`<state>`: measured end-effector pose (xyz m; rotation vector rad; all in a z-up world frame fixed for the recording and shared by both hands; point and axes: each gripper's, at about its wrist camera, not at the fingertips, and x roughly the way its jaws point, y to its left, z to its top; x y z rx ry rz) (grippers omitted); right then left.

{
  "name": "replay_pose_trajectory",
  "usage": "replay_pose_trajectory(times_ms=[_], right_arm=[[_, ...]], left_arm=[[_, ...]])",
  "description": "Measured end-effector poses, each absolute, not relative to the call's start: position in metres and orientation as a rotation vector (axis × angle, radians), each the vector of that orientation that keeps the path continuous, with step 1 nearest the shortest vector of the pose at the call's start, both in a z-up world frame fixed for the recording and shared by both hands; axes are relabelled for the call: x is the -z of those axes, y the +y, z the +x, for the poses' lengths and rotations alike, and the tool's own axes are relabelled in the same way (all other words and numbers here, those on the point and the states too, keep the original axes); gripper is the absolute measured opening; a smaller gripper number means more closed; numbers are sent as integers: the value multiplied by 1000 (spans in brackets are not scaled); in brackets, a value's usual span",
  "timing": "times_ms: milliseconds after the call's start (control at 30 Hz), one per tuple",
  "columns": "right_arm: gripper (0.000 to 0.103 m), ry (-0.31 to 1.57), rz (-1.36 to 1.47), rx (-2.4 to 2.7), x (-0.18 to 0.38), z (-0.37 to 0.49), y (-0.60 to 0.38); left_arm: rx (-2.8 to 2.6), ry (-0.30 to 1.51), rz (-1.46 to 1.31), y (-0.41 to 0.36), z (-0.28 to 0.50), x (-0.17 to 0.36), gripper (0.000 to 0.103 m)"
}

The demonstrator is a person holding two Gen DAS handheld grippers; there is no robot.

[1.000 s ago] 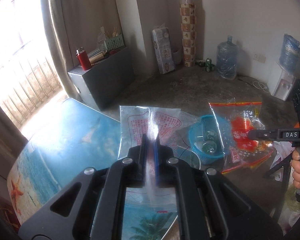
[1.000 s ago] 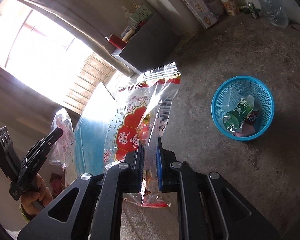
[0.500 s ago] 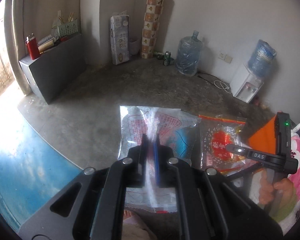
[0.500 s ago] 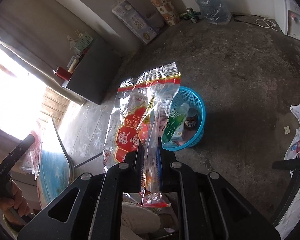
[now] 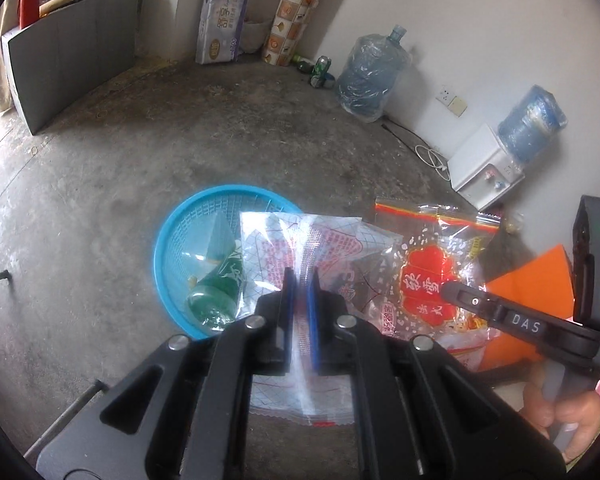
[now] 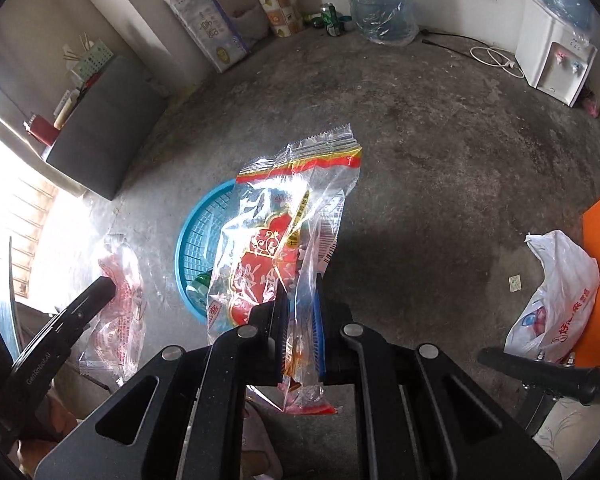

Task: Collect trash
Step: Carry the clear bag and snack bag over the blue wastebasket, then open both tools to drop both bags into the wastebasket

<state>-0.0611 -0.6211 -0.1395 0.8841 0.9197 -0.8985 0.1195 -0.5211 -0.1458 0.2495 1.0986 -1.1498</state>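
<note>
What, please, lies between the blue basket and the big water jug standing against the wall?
In the left wrist view, only bare concrete floor lies between the blue basket and the water jug; the right wrist view shows the same stretch partly hidden by the held wrapper.

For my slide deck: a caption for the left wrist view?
Left tool clamps a clear printed wrapper above the blue trash basket.
</note>
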Motion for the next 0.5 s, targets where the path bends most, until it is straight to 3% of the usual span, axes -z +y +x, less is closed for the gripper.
replay_pose_trajectory(times_ms=[200,500], right_arm=[[11,1028,839,936,189,-26,-644],[12,1167,769,975,250,19,-662]], left_arm=[[1097,1195,328,-551,136,210,5],[1090,1174,505,-574,141,262,7]])
